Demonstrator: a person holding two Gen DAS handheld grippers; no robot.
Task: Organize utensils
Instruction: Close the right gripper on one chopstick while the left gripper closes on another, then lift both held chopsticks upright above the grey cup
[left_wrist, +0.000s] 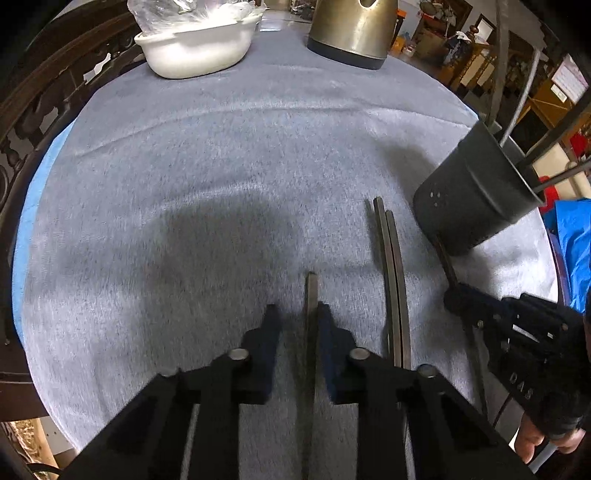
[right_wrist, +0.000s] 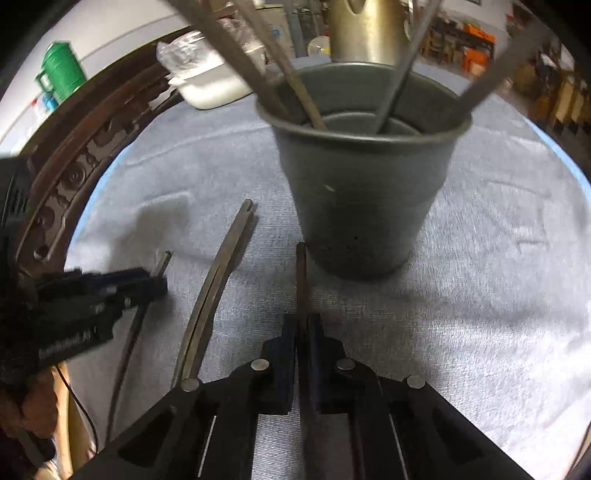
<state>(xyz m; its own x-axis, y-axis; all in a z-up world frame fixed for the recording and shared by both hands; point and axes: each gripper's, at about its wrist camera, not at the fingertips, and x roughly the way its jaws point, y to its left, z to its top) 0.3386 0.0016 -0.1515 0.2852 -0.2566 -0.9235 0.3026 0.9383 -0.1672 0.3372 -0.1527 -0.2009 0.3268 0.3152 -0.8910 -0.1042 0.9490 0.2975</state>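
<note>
My right tool (right_wrist: 303, 319) is pressed together on a thin dark metal stick (right_wrist: 301, 273) whose far tip lies at the foot of the dark grey metal cup (right_wrist: 365, 192) on the grey-clothed counter (right_wrist: 498, 277). Only this view looks into the cup, where several long handles (right_wrist: 391, 99) lean on its rim; it alone also shows a green jug (right_wrist: 61, 72) far left of the cup. My left tool (left_wrist: 298, 308), left of the cup, is slightly spread around a second flat grey stick (left_wrist: 311, 291), which lies against one pad with a gap at the other. A pair of sticks (left_wrist: 393, 280) lies between that stick and the cup. Beyond the cup stand a brass-coloured kettle (left_wrist: 354, 33) and a white tub (left_wrist: 199, 48).
</note>
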